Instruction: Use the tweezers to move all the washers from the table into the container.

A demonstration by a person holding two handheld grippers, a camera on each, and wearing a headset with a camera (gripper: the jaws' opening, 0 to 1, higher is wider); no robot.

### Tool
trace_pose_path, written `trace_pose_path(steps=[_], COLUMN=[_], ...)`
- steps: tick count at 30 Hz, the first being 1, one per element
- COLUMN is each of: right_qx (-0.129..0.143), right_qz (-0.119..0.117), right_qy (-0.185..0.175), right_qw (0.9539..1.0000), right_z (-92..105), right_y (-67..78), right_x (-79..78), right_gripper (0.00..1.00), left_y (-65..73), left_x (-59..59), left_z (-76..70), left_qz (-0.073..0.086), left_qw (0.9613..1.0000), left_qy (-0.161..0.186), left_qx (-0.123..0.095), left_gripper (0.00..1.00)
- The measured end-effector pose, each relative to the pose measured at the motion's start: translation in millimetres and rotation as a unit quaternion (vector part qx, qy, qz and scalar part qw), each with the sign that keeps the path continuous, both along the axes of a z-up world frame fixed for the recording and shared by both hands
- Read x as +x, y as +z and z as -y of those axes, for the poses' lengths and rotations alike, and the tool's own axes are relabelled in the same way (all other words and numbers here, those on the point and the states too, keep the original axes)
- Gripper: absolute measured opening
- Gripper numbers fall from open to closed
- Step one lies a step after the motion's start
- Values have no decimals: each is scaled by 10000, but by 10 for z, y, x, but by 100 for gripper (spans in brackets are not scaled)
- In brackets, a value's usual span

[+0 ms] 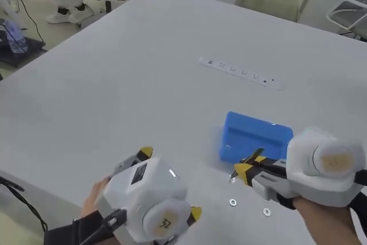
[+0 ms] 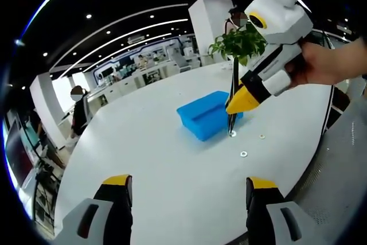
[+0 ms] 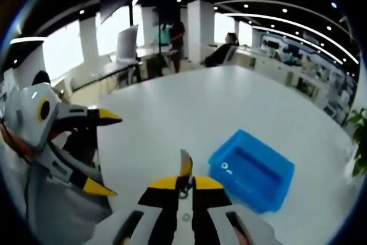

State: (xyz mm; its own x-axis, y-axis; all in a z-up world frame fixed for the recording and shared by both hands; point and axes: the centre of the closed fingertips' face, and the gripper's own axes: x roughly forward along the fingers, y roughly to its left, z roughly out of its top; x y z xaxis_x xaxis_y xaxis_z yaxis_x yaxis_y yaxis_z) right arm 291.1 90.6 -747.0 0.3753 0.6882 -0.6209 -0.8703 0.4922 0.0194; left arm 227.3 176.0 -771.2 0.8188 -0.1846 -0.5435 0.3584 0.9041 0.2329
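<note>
Yellow-tipped right gripper [image 1: 250,163] clamped on tweezers [image 2: 231,121], tips down at a washer [image 2: 233,134] on the tabletop [image 1: 143,73], just beside the container [image 1: 255,139]. Looks like the pick-up step: calls for a fine pinch on that ring, then a short lift over the near wall into the container, seemingly holding a few already. Two more washers [image 1: 232,202] loose close by; left gripper [image 2: 189,183] wide open, empty, well apart.

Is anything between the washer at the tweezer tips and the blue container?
Nothing visible does. The washer at the tips of the tweezers lies on bare table right beside the container; the left gripper hangs open, well short.
</note>
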Motion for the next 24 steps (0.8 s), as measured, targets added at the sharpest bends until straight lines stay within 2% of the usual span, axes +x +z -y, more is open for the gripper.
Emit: trace_pose_path(steps=[5, 10, 18, 24], right_qx=[104, 136, 107, 148], right_qz=[85, 164, 383, 272], right_qy=[-122, -214, -515, -879], right_qw=[9998, 9995, 9979, 9956], right_z=[3, 23, 144, 270], right_y=[119, 168, 230, 144], right_x=[135, 231, 615, 907], right_gripper=[4, 4, 4, 4], left_y=[-7, -6, -15, -29], left_x=[2, 3, 3, 0], left_z=[-2, -9, -6, -7], left_qz=[-3, -1, -27, -58], left_qw=[10000, 10000, 10000, 10000], left_qy=[-1, 13, 1, -6], left_qx=[23, 31, 38, 69], left_gripper=[83, 83, 83, 82])
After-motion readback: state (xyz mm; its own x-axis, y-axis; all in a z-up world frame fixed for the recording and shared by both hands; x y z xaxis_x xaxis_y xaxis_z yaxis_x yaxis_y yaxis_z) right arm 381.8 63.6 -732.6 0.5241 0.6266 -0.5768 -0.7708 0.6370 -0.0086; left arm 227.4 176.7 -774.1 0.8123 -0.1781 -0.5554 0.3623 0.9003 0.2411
